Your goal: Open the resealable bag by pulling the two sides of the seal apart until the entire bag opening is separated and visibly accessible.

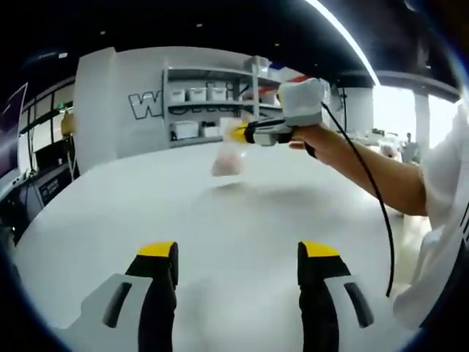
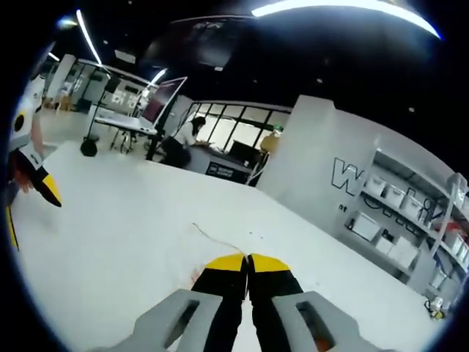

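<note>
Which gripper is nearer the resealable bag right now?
Right. The right gripper is shut on the resealable bag, holding it above the table. The left gripper is open, well short of it.

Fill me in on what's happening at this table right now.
A person is working with a handheld gripper in each hand over a white table. The right gripper holds a clear resealable bag up off the table by its top edge, its fingers shut together on it. The left gripper sits back from the bag with its fingers wide apart and nothing between them. The bag hangs from that one grip, so pulling the seal apart has not begun.
</note>
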Available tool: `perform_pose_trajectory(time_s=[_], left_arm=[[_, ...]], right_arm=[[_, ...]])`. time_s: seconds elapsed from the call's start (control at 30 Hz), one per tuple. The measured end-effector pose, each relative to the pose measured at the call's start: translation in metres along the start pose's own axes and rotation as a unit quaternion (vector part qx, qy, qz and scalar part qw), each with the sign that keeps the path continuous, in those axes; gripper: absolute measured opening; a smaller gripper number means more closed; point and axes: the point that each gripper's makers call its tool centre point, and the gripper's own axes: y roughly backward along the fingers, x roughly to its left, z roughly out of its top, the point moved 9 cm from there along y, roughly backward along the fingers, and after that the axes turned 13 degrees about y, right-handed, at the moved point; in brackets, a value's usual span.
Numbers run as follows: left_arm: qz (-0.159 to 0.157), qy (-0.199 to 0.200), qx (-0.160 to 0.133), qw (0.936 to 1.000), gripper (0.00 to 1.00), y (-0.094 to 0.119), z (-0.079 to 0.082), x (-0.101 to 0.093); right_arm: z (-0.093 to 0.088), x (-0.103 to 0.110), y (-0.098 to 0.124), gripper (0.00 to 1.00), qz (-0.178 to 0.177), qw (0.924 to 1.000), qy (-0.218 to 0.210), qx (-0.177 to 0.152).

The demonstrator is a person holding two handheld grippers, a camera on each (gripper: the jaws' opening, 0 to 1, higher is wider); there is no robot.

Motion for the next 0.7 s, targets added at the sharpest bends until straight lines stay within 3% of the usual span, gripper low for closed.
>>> perform_pose_trajectory(time_s=[0.7], left_arm=[[0.001, 0.005, -0.006, 1.0000, 0.64, 0.002, 0.003, 0.001]], right_arm=[[-0.009, -0.014, -0.021, 0.00, -0.002, 0.9998, -0.006, 0.017]])
